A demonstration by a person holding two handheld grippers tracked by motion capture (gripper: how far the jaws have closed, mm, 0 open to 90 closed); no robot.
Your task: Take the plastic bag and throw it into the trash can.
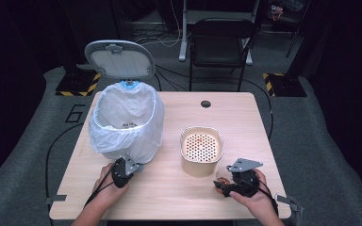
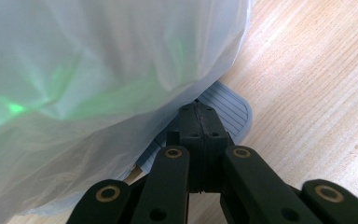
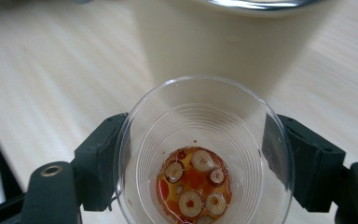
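Clear plastic cup (image 3: 203, 158) of reddish liquid and sliced fruit, clamped between right gripper (image 3: 200, 163) jaws at 5 o'clock of strainer pot (image 1: 201, 150) — spill risk if squeezed or tipped early; left gripper (image 2: 199, 123) clenched on bin (image 1: 127, 122) pedal (image 2: 230, 109) — slipping drops lid (image 1: 120, 59).

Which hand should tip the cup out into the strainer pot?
Right. The right hand-held gripper already clasps the clear cup of leftovers, just beside the strainer pot. The left hand-held gripper, jaws shut, is busy on the bin pedal.
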